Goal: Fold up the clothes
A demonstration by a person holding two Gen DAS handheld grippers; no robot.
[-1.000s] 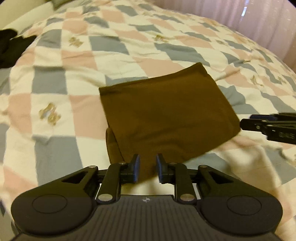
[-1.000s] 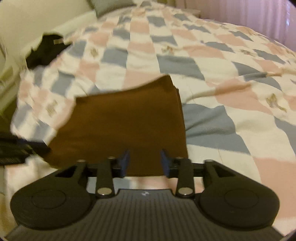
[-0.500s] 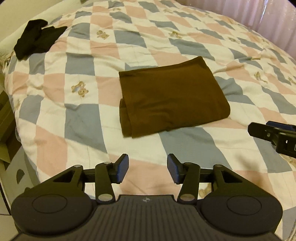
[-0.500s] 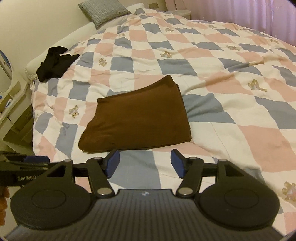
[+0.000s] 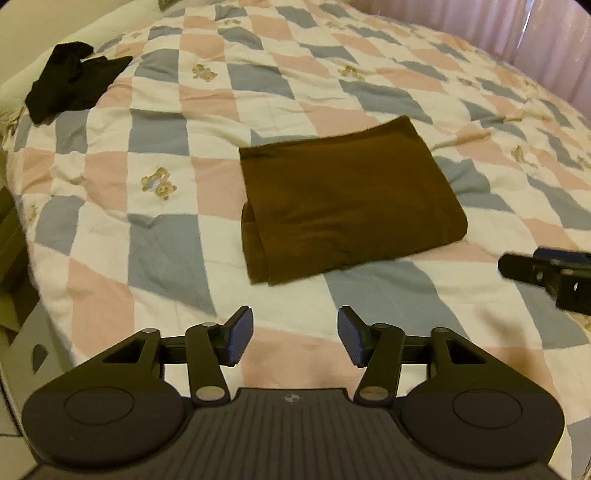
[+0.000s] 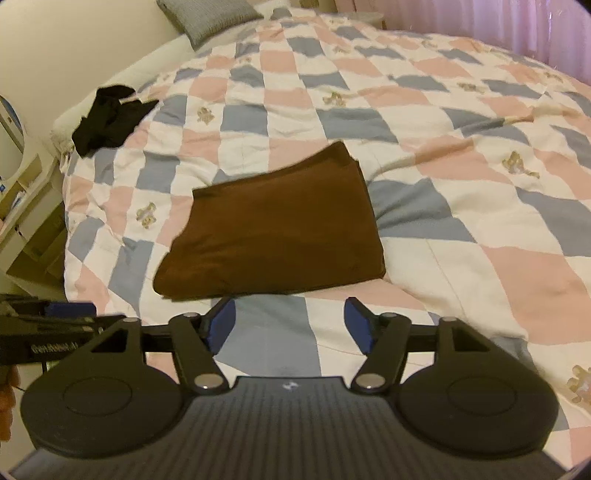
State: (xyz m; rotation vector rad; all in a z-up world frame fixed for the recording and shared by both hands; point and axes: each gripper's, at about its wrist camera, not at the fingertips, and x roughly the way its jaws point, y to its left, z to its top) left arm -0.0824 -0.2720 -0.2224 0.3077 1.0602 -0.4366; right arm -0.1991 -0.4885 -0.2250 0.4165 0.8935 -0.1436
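Observation:
A brown garment (image 5: 347, 199) lies folded into a flat rectangle on the checked quilt; it also shows in the right wrist view (image 6: 277, 229). My left gripper (image 5: 295, 338) is open and empty, held back from the garment's near edge. My right gripper (image 6: 290, 326) is open and empty, just short of the garment's near edge. The right gripper's tip shows at the right edge of the left wrist view (image 5: 546, 273). The left gripper shows at the left edge of the right wrist view (image 6: 44, 332).
A crumpled black garment (image 5: 70, 81) lies at the far left of the bed, also in the right wrist view (image 6: 107, 118). A grey pillow (image 6: 207, 14) lies at the head. Pink curtains (image 6: 498, 18) hang behind. Shelves (image 6: 26, 206) stand left of the bed.
Both grippers have let go of the brown garment, opened wide and pulled back from it. The garment now lies flat and folded on the quilt.

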